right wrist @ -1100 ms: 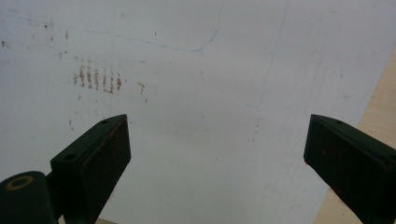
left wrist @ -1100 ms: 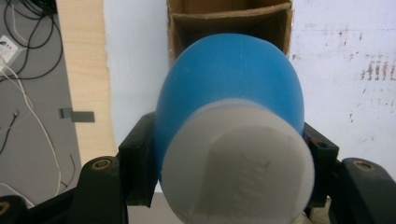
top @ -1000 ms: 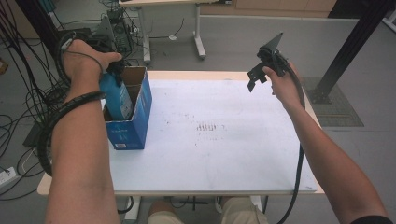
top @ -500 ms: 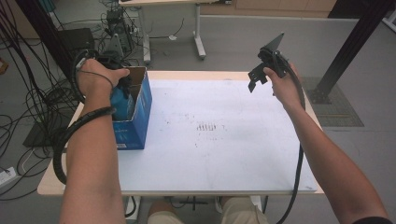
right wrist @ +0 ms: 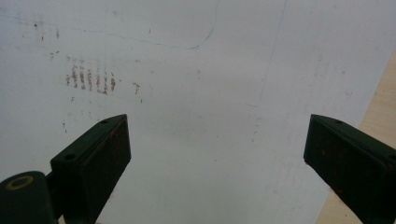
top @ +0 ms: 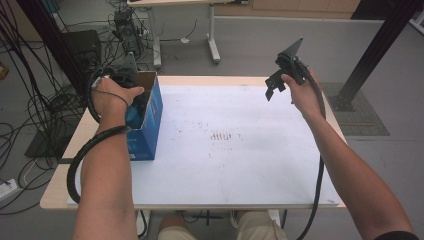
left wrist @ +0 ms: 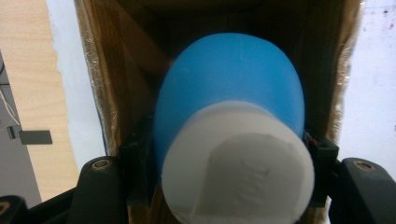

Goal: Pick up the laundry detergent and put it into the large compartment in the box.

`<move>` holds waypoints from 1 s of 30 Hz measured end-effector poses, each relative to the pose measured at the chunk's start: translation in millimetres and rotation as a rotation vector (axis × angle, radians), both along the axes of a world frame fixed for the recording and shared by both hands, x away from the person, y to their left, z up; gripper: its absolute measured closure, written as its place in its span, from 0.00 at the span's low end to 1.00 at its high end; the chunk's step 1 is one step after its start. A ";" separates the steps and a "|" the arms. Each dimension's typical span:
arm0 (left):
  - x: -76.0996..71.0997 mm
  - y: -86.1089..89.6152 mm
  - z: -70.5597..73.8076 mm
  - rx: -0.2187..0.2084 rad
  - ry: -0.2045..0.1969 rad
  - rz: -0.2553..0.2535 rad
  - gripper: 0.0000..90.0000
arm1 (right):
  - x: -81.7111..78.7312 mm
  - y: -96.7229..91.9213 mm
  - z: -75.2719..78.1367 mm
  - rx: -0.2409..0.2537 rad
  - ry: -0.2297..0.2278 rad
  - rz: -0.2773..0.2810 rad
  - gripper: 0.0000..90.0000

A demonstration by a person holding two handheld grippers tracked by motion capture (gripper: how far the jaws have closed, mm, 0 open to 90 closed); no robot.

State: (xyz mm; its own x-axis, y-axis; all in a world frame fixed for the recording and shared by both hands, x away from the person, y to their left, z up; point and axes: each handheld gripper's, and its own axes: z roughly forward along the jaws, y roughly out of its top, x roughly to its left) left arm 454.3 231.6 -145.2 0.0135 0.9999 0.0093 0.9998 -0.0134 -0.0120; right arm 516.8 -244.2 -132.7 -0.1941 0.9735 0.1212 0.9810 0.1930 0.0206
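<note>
The blue bottle (left wrist: 229, 88) with its white cap sits clamped between the left gripper's (left wrist: 229, 186) jaws, down inside the open cardboard box (top: 150, 107) at the table's left edge. Farther right of the box, the right gripper (top: 281, 77) hovers over the white mat (top: 235, 150), jaws spread wide and empty.

Blue bottle (left wrist: 229, 88) with white cap (left wrist: 238, 163), blue box (top: 150, 120), white tabletop (top: 240, 150)

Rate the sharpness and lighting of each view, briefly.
High view: even, soft light, everything fairly sharp, blue box clear. Left gripper view: the blue bottle and its white cap sit very close and look soft, with the box interior dark. Right gripper view: bright white table sheet looks flat; right gripper jaws crisp.
</note>
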 end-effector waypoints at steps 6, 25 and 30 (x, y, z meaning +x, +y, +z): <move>-0.6 -2.9 -7.7 0.008 0.001 -0.013 0.42 | 0.2 0.5 -1.7 -0.004 0.003 -0.003 0.08; -5.1 -6.7 -8.9 0.018 -0.018 -0.009 0.41 | -0.3 2.4 -6.0 0.001 0.006 0.000 0.08; -5.1 -6.8 -9.4 0.019 -0.022 -0.009 0.41 | 0.4 3.6 -8.6 -0.001 0.008 0.004 0.08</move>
State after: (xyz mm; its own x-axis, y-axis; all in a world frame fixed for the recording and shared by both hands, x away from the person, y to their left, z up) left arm 449.2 224.8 -154.6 0.0216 0.9994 0.0285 0.9997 -0.0219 0.0094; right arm 517.1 -240.6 -141.3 -0.1973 0.9728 0.1217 0.9803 0.1972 0.0130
